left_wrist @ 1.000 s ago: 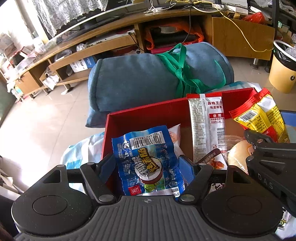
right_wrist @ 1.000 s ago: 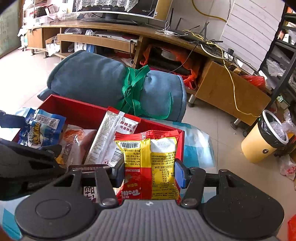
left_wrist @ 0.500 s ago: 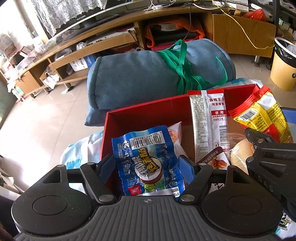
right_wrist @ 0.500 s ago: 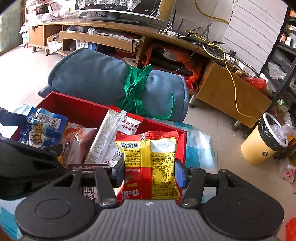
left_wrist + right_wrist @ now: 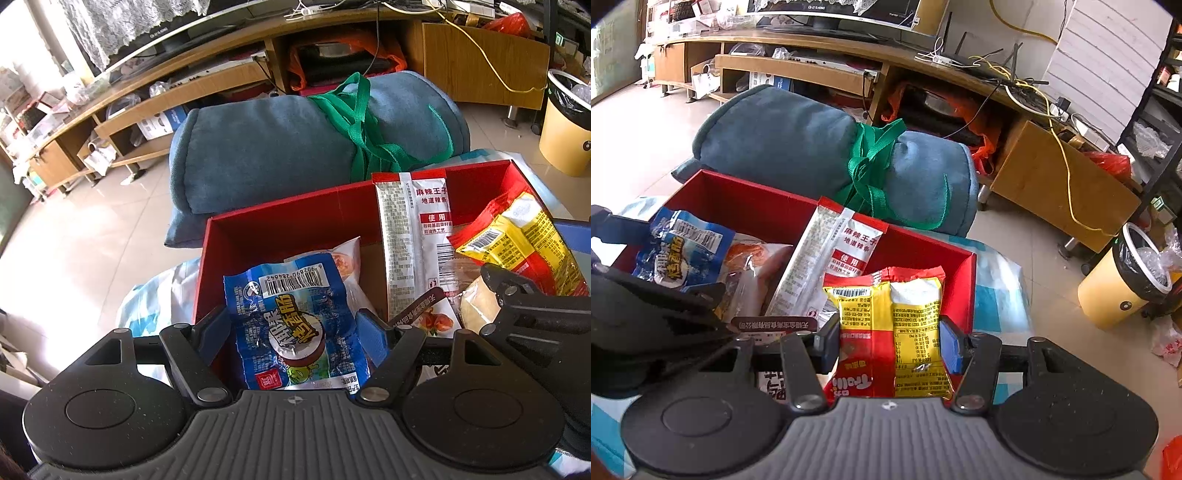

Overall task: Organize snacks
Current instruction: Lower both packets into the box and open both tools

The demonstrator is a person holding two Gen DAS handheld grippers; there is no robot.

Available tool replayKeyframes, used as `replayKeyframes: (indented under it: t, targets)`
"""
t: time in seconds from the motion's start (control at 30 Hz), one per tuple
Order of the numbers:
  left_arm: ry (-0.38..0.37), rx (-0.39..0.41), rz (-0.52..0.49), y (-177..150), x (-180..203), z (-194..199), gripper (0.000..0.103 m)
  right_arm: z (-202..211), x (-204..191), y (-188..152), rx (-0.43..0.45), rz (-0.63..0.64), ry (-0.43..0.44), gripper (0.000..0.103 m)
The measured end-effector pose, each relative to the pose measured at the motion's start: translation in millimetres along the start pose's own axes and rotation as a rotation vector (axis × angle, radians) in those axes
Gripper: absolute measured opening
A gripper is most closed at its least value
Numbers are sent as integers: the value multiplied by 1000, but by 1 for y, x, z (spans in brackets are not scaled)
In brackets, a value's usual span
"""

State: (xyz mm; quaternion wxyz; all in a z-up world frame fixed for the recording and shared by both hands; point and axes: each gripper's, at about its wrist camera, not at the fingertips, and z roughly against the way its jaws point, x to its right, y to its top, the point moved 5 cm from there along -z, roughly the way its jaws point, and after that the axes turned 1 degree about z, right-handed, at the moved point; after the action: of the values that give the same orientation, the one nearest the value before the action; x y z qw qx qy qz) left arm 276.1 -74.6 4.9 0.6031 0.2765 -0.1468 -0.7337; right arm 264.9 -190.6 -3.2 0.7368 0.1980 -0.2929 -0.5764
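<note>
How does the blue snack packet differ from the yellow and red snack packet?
The blue snack packet sits in the left gripper near the red box's left end; the yellow and red snack packet sits in the right gripper at its right end. Blue looks crinkled, yellow smoother. Both stand upright, barcodes on top.

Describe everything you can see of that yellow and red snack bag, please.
The yellow and red snack bag is a crinkly, glossy plastic packet with a barcode and small print facing us and a serrated red top. It stands upright at the right end of the red box, pinched between the blue pads of the right claw, beside a long white and red sachet.
</note>
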Motion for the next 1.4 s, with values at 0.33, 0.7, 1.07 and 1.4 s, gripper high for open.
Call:
replayKeyframes:
  t: [0.33, 0.7, 1.07, 1.4]
  targets:
    - [-2, -15, 5, -1, 0, -3, 81, -3, -1, -2, -16, 2, 14, 48]
    - [1, -8, 9, 1, -1, -1, 83, -2, 2, -1, -6, -7, 22, 49]
    - [5, 7, 14, 3, -3, 4, 86, 3, 4, -1, 6, -14, 29, 56]
    - [-4, 23, 18, 5, -4, 10, 89, 9, 11, 1, 20, -28, 29, 61]
